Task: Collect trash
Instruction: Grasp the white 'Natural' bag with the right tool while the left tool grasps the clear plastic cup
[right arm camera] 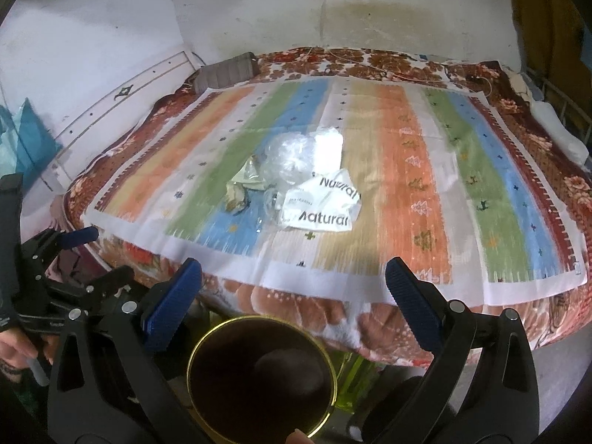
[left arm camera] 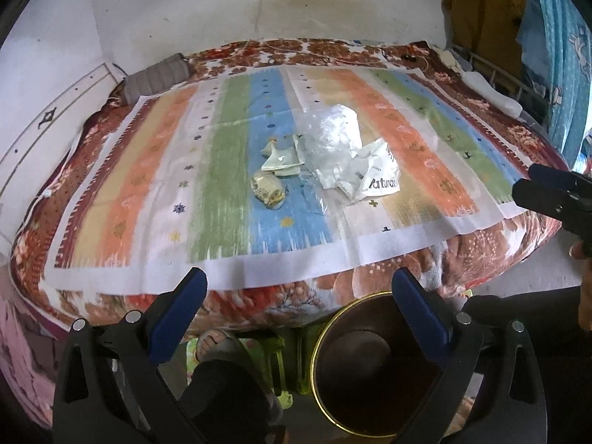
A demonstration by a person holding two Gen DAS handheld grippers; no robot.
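Currently both tools are released, nothing between the fingers. Left tool (left arm camera: pixel 296 292) hangs over the near edge of the bed (left arm camera: pixel 492 244), blue pads spread wide. Right tool (right arm camera: pixel 292 281) same posture, jaws wide apart, also at the bed's near edge.

Trash sits in one cluster mid-bed on the striped cloth (left arm camera: pixel 229 170), well apart from both tools:
- clear plastic bag (left arm camera: pixel 333 137), crumpled, at the back of the cluster
- white wrapper (left arm camera: pixel 377 181) printed "Natural", touching the bag's near-right side
- pale folded wrapper (left arm camera: pixel 281 159) left of the bag
- small crumpled gold-ish wrapper (left arm camera: pixel 268 190) just in front of that one

Dark bin (right arm camera: pixel 259 377) with a yellow rim stands on the floor below the bed edge, between the right tool's fingers in its view; contents too dark to tell.

Left tool also shows at the left edge of the right wrist view, held by a hand (right arm camera: pixel 14 351).
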